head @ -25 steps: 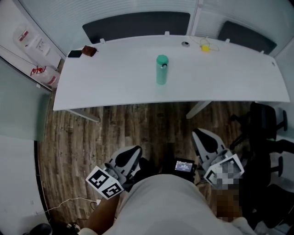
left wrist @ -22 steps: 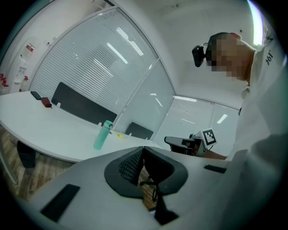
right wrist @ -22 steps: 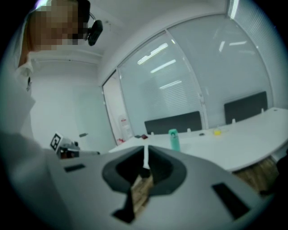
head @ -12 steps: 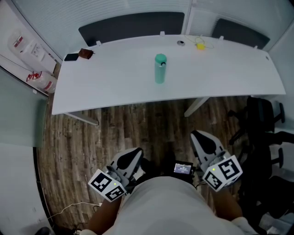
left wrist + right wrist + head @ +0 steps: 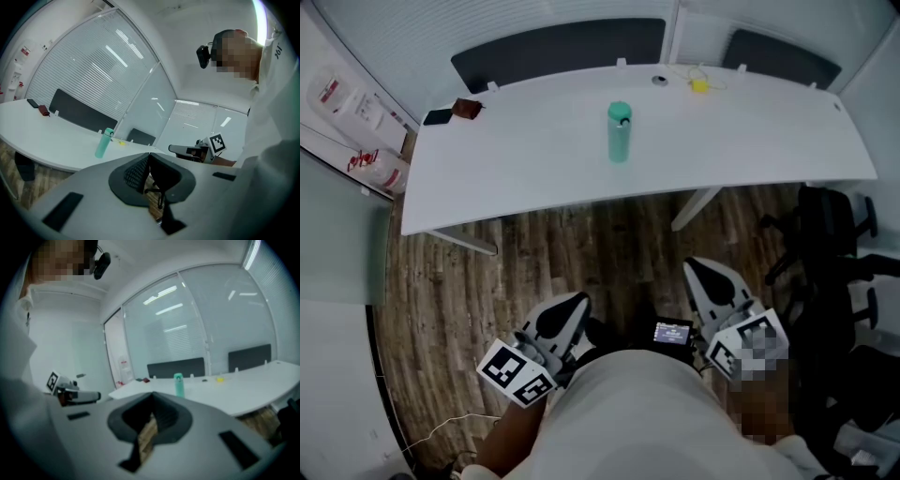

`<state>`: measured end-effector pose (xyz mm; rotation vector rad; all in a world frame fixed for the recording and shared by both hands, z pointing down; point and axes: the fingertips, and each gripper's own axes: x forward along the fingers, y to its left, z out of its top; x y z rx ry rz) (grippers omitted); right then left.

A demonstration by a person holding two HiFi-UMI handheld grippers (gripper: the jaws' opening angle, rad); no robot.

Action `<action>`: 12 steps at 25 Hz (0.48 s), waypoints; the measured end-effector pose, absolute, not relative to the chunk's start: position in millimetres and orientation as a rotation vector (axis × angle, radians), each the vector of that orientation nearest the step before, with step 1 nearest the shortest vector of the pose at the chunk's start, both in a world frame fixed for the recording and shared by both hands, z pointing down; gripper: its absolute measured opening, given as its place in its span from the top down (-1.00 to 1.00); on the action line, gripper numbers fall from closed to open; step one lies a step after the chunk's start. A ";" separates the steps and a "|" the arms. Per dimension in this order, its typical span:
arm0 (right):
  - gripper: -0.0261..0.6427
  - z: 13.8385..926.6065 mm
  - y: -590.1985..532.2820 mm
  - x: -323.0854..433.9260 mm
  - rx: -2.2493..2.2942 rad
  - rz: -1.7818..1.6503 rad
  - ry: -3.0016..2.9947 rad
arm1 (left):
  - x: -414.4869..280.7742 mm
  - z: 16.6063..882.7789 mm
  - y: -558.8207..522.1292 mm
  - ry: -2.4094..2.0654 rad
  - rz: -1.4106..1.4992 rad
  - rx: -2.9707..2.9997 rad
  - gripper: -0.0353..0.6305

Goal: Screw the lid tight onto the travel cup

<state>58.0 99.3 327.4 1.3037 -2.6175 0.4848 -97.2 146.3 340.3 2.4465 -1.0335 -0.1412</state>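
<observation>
We hold both claws low over the wood floor (image 5: 581,253), short of the table (image 5: 750,131). The left claw (image 5: 149,155) is closed on nothing, and the right claw (image 5: 152,395) is closed and empty too. The green cup (image 5: 619,141) stands upright mid-table at our 12 o'clock, lid (image 5: 620,112) on top, well apart from both claws. A yellow item (image 5: 700,85) lies at 1 o'clock near the far edge.

- The head camera is looking steeply down, the table (image 5: 750,141) lying far off at 12 o'clock.
- The left gripper (image 5: 577,302) camera is looking along its jaws, with the table at 9 o'clock.
- The right gripper (image 5: 692,267) camera is seemingly tilting down; all three are sharing the travel cup (image 5: 619,133).
</observation>
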 end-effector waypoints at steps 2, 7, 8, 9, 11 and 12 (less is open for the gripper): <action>0.86 327.1 95.9 59.7 1.313 0.497 -2.614 | -95.4 338.0 143.5 -1.025 -0.142 2.456 0.83; 0.86 325.4 86.5 66.9 1.347 0.468 -2.597 | -90.5 337.4 136.0 -1.005 -0.140 2.469 0.83; 0.86 324.9 84.9 69.0 1.354 0.462 -2.593 | -89.0 337.3 134.7 -1.000 -0.138 2.470 0.83; 0.86 324.2 82.9 70.9 1.360 0.457 -2.590 | -87.4 337.0 133.2 -0.997 -0.137 2.472 0.83; 0.86 323.0 78.4 73.7 1.371 0.449 -2.588 | -84.6 336.4 129.7 -0.990 -0.134 2.478 0.83; 0.86 322.3 76.1 74.8 1.375 0.443 -2.589 | -83.3 336.3 127.9 -0.987 -0.133 2.481 0.83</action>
